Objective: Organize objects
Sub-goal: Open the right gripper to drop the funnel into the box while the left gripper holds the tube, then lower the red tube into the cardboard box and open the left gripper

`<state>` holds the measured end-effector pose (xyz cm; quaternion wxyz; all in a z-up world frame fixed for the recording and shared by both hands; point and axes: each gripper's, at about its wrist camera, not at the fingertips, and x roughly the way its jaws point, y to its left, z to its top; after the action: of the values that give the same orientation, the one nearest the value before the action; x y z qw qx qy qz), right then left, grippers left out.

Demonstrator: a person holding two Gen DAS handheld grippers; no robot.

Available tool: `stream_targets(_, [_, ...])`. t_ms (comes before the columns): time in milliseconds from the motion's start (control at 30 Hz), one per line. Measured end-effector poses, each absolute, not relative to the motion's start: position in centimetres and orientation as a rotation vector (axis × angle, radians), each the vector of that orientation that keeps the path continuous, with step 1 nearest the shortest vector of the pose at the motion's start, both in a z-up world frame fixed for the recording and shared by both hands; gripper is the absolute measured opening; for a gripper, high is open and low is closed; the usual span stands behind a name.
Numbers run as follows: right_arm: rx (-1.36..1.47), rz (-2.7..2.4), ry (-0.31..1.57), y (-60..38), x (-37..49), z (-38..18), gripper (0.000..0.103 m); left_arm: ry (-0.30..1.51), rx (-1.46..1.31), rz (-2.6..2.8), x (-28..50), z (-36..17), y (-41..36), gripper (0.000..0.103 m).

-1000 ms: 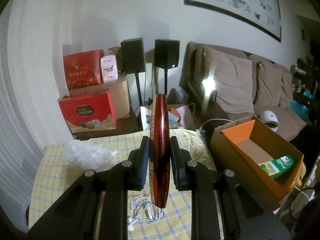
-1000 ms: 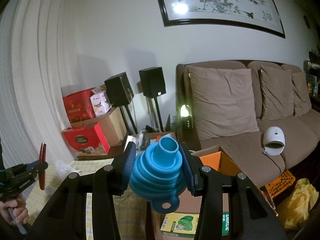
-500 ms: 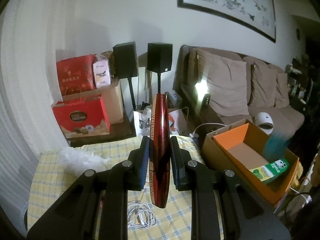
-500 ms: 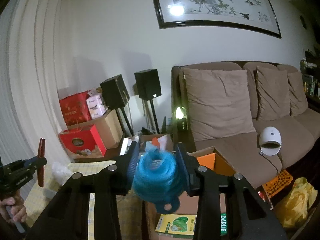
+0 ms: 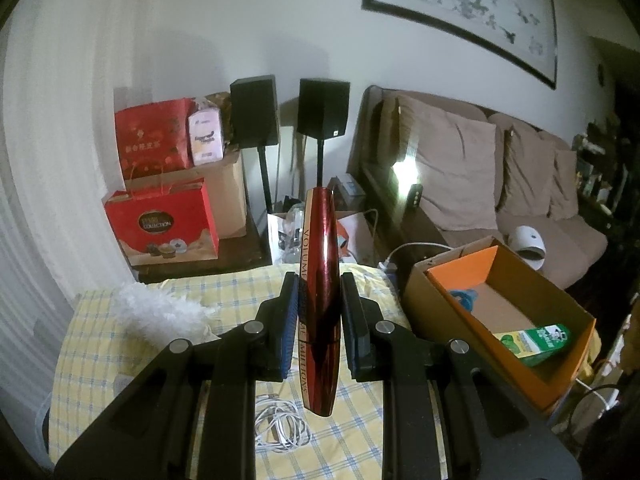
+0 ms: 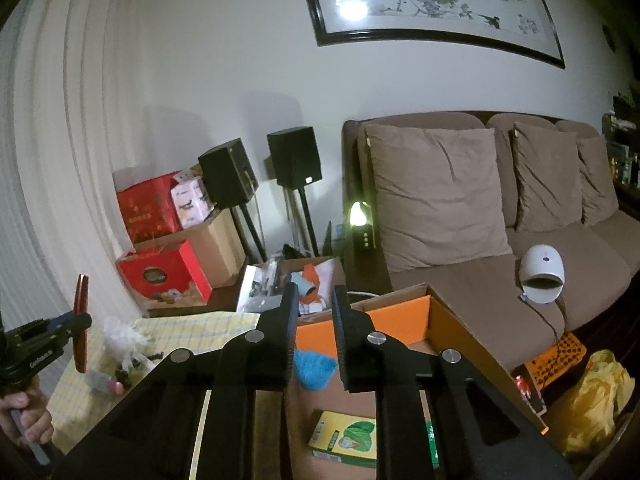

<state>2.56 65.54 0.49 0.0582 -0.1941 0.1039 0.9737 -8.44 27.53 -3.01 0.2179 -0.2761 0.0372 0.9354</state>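
Left wrist view: the left gripper (image 5: 320, 330) clamps a glossy red mascara tube (image 5: 319, 304) at mid-length. It looks light, stiff and slippery, so a middle grip suits it. It hangs above the checked tablecloth (image 5: 100, 360), near the cardboard box (image 5: 440, 312).

Right wrist view: the right gripper (image 6: 315, 338) is closing on nothing; a blue funnel (image 6: 314, 368) lies in the box's far corner.

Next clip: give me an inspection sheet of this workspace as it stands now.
Surface: yellow checked tablecloth.
Job's things: red mascara tube; blue funnel and green carton inside cardboard box.
Clutter: white fluffy duster; gift bags, speakers.
Grippers: left gripper shut on mascara tube; right gripper closing, nothing between the fingers.
Cables: white cable coiled on cloth.
Surroundings: brown sofa, framed painting.
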Motion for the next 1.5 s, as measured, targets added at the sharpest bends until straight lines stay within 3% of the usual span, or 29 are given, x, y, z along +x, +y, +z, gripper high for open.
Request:
stream_targets(600, [-0.675,2.798,0.433,71.6,2.9,-1.6,0.016,0.082,-0.785,2.553,-8.9,-4.0,28.8,0.019])
stream_targets(933, [-0.748,2.665,0.196,69.7,0.7,-3.1,0.016,0.096,-0.811,2.435,-9.5,-4.7,34.2,0.019])
stream_targets(1500, [-0.824,2.619,0.186,70.6,-0.9,-5.3,0.016,0.149,-0.87,2.253,-10.0,-7.1,43.9,0.019])
